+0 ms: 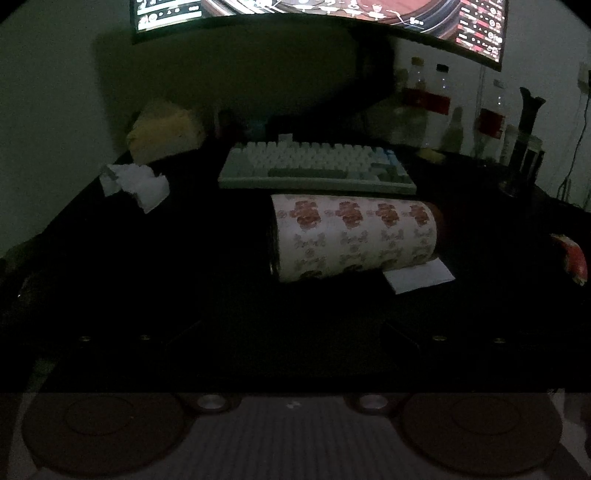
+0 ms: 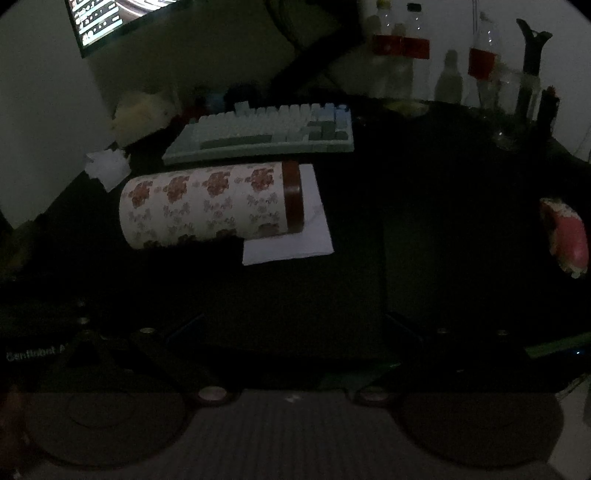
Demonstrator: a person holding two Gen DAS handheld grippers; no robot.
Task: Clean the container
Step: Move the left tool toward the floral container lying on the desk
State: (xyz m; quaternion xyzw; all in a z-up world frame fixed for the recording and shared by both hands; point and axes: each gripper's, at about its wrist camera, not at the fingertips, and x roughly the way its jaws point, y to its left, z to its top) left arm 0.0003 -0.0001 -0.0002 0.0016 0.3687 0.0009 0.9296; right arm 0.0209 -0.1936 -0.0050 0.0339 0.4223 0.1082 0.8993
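A cylindrical container with a floral print lies on its side on the black desk, just in front of the keyboard. In the right wrist view the container shows a brown lid at its right end. A white sheet of paper lies partly under that end. My left gripper is low and short of the container, its dark fingers spread wide with nothing between them. My right gripper stands the same way, open and below the paper. The scene is very dim.
A pale keyboard sits behind the container, below a lit monitor. Crumpled white tissue and a yellow lump lie at the left. A red-and-white sponge-like thing is at the right edge. Several bottles stand at the back right.
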